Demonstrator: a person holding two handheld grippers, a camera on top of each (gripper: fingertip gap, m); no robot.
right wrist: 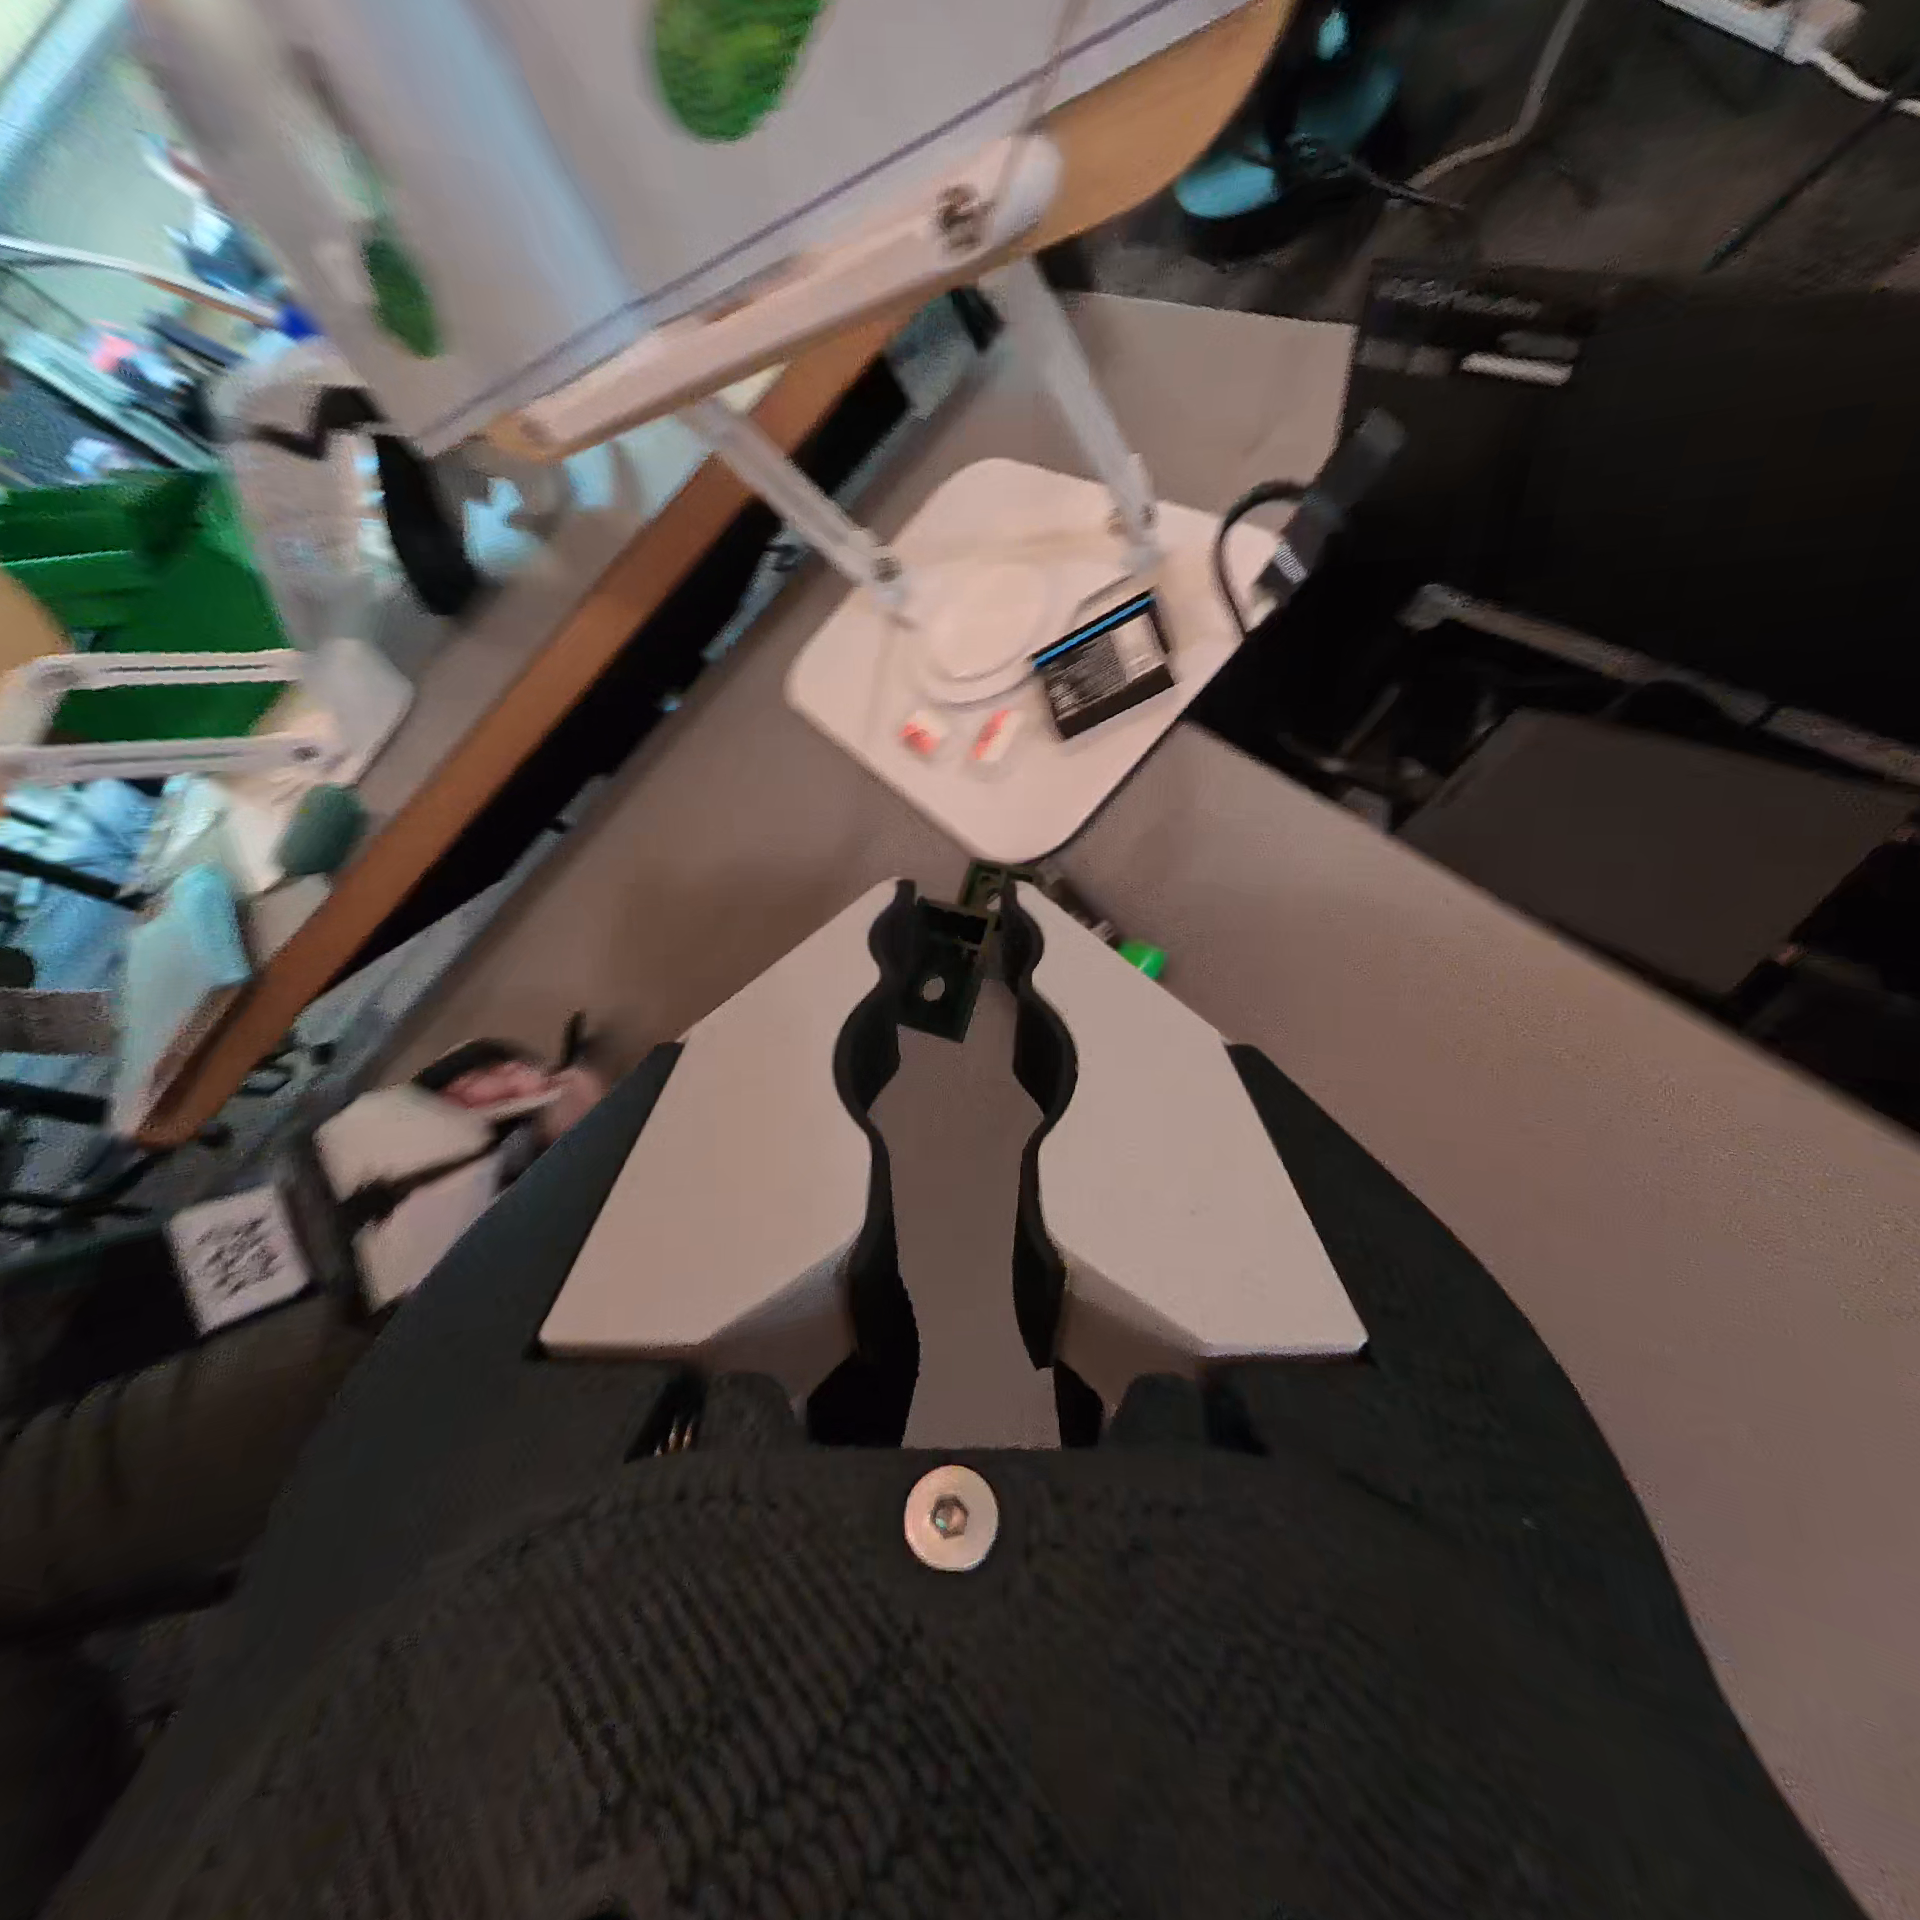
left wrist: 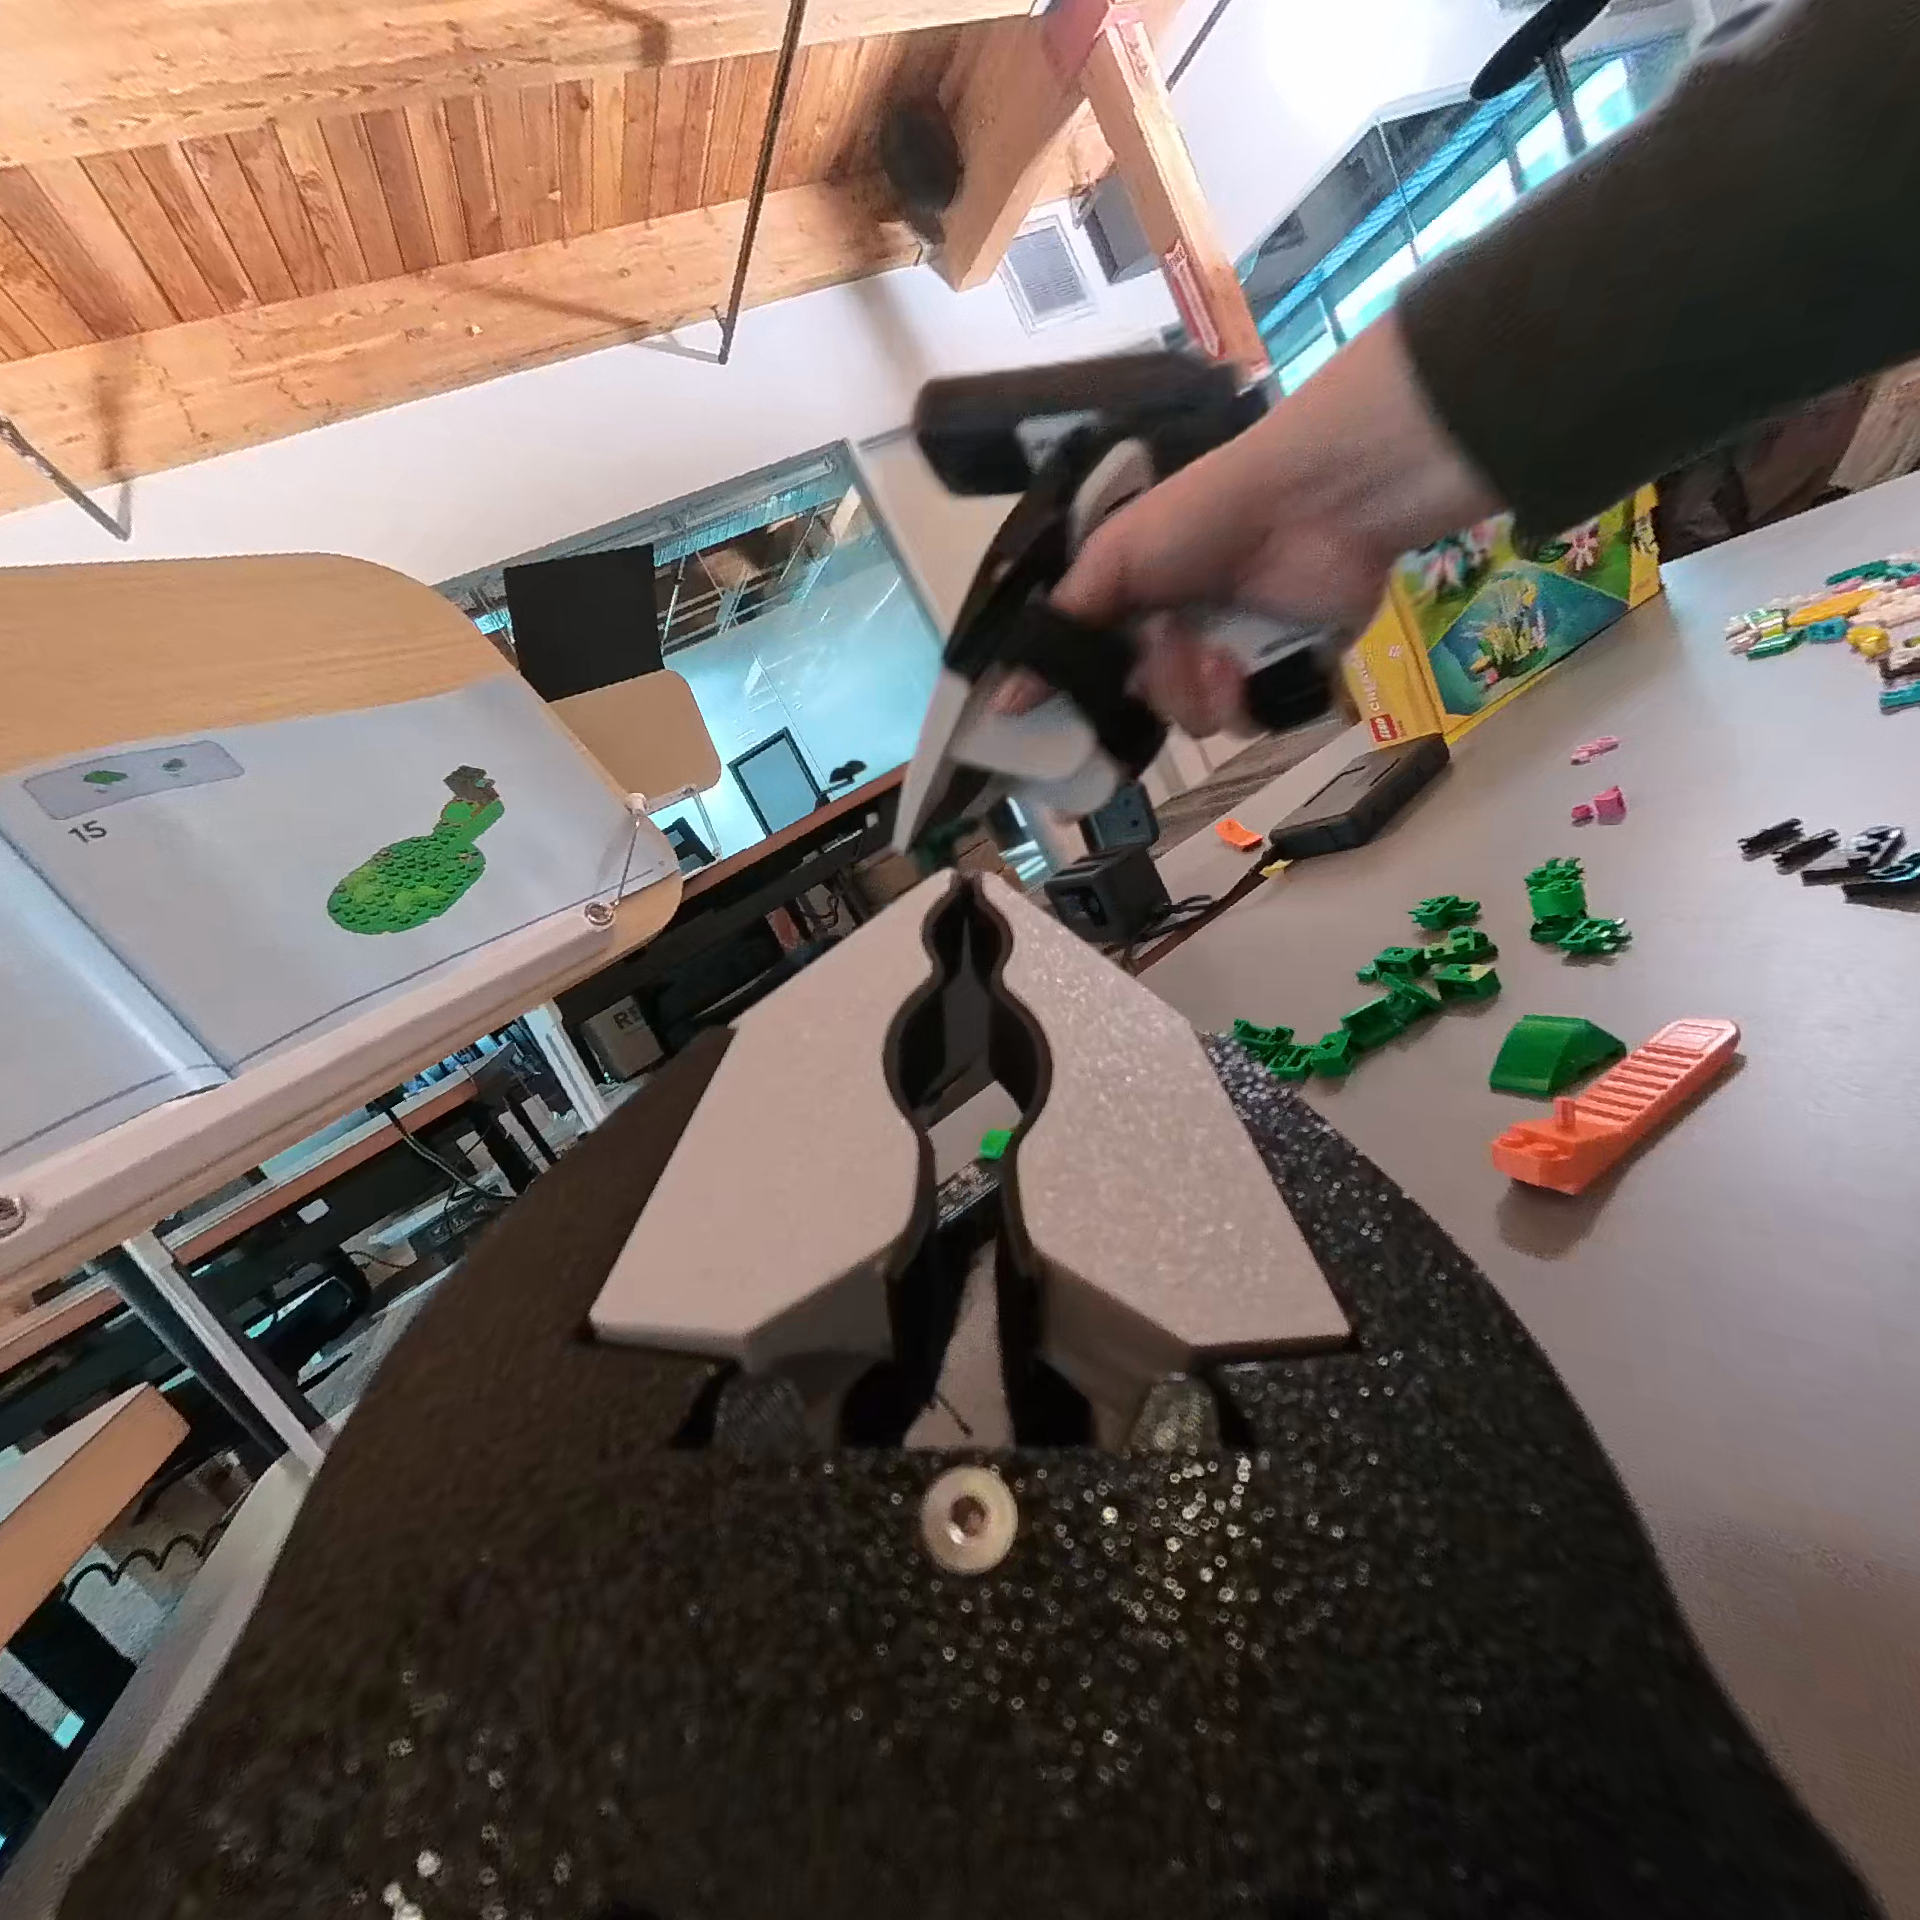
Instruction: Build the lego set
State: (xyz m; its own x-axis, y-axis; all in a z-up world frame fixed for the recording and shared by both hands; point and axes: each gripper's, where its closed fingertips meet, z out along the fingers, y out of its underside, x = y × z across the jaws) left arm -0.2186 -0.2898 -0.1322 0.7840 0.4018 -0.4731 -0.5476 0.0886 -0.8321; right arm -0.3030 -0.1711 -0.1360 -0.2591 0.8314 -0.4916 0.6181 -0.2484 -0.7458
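Our right tool [right wrist: 961, 914] pinches a small dark green piece [right wrist: 951, 971] at its very tips, raised above the desk [right wrist: 1455, 1039]; our left tool [left wrist: 968, 904] is closed on nothing; loose green pieces [left wrist: 1423, 977] lie beside an orange brick separator [left wrist: 1616, 1101] — the yellow set box [left wrist: 1496, 634] stands behind, its contents hidden; so shallow a grip could, we judge, twist and drop the piece.
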